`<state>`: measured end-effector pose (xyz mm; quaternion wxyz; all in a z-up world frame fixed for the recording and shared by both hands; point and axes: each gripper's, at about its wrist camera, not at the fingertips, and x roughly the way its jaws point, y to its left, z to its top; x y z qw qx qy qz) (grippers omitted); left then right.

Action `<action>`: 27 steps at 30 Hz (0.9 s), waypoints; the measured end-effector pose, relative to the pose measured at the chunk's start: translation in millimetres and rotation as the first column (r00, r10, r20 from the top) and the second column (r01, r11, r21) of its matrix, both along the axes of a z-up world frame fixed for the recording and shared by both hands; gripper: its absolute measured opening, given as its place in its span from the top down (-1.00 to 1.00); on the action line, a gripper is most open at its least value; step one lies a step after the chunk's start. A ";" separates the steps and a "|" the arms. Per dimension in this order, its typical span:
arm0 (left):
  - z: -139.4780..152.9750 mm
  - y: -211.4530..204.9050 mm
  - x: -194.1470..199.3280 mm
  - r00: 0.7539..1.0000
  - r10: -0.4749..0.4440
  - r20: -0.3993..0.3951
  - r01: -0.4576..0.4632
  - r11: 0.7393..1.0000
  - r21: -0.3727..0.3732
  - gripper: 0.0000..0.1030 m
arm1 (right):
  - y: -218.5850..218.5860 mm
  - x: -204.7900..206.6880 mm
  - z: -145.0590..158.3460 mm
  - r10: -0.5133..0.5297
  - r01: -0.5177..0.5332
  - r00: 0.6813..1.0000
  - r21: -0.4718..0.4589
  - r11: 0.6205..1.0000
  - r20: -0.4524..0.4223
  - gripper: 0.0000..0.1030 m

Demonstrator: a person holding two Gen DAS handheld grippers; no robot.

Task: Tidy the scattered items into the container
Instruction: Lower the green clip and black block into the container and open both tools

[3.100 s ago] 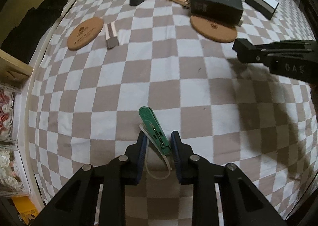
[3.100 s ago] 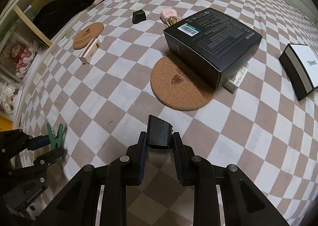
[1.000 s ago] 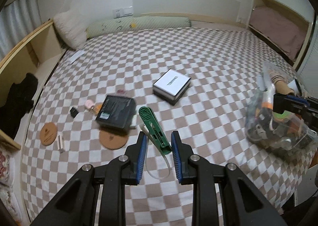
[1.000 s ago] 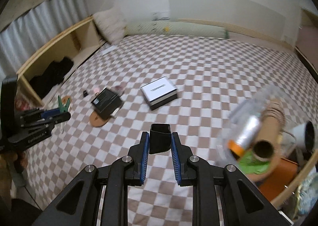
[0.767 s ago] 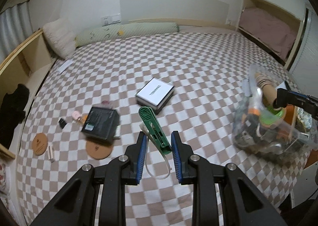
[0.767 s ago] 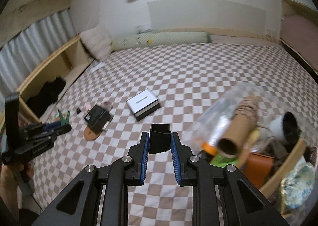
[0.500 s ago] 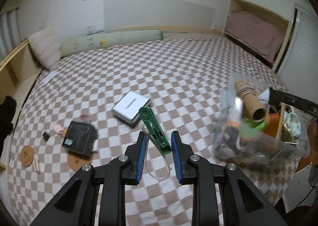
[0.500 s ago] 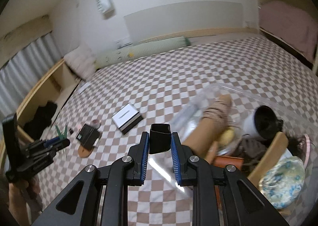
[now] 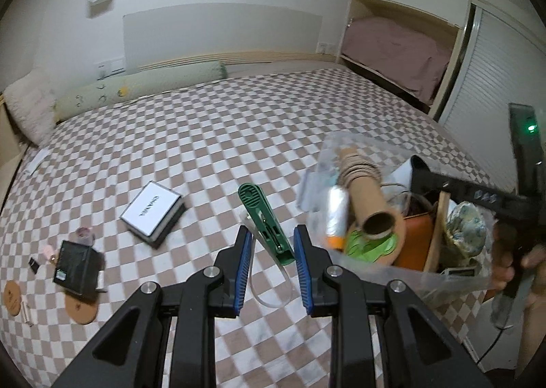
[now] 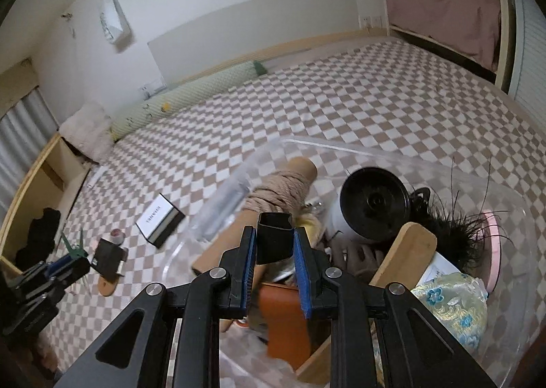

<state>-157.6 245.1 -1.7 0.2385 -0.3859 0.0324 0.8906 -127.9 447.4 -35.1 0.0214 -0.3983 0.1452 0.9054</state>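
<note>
Bedspread (image 9: 239, 121) first, brown-and-white checks filling both views, with a long green bolster (image 9: 140, 89) along its far edge. On the right side of the bed sits the clear plastic container (image 10: 505, 203), already crammed: a cardboard tube (image 9: 368, 203) wound with twine, a black-and-white round thing (hard to name) (image 10: 373, 203), an orange box (image 10: 286, 316), a wooden piece (image 10: 406, 251), a blue-flowered fabric item (image 10: 454, 299).

Out on the open spread, a white-topped box (image 9: 152, 209) lies well apart from the container; farther left a black box (image 9: 73, 268) rests partly on a cork coaster (image 9: 80, 307), and a second cork coaster (image 9: 10, 292) sits near the left edge.

Now the right gripper (image 10: 274, 244): it hangs directly over the container, fingers narrow and clamped on a small black plastic piece (image 10: 274, 234), held upright above the orange box.

And the left gripper (image 9: 271, 256): it is raised above the bed just beside the container's near wall, fingers narrow, pinching a green clothespin (image 9: 264, 220) that juts forward and up, with a loop of clear tubing (image 9: 269, 292) hanging below it.
</note>
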 end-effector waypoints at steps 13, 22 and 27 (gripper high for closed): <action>-4.8 44.4 -8.6 0.997 -0.081 0.015 0.080 0.996 0.047 0.51 | 10.8 -12.7 -20.5 -0.018 0.018 1.000 -0.028 0.999 0.021 0.56; -24.0 70.8 -22.5 0.992 -0.117 0.041 0.114 0.990 0.084 0.51 | 15.2 -7.0 -17.4 -0.034 0.034 0.999 -0.043 0.998 0.018 0.56; -38.2 85.7 -25.0 0.986 -0.148 0.081 0.143 0.987 0.070 0.50 | 13.8 -4.8 -14.9 -0.033 0.033 0.999 -0.042 0.999 0.006 0.56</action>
